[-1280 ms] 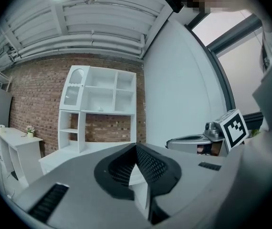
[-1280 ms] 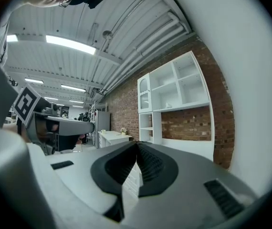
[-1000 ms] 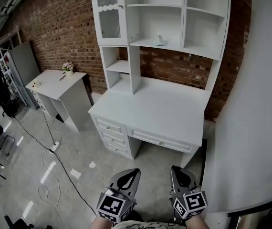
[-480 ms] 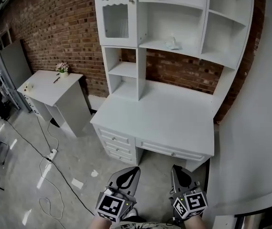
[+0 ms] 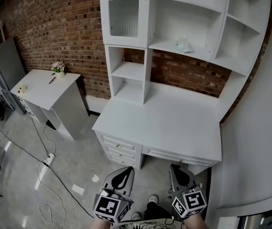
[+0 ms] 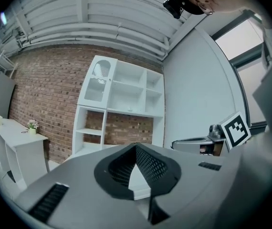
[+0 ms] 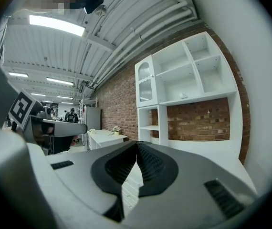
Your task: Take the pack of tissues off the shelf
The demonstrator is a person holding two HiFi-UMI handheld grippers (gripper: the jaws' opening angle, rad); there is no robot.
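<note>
A small pale pack of tissues (image 5: 184, 46) lies on the middle shelf of the white hutch (image 5: 188, 20) above the white desk (image 5: 164, 120); in the right gripper view the pack of tissues (image 7: 183, 96) shows as a speck on that shelf. My left gripper (image 5: 124, 173) and right gripper (image 5: 176, 171) hang low at the frame's bottom, well short of the desk, over the floor. Both have their jaw tips touching and hold nothing.
A smaller white side table (image 5: 45, 87) with a little flower pot (image 5: 57, 67) stands left of the desk against the brick wall (image 5: 55, 27). Cables and a power strip (image 5: 50, 157) trail over the floor. A white wall (image 5: 265, 142) closes the right side.
The desk and hutch have drawn nearer and shifted right and down in the head view as the person walks toward them. Both grippers stay shut and low.
</note>
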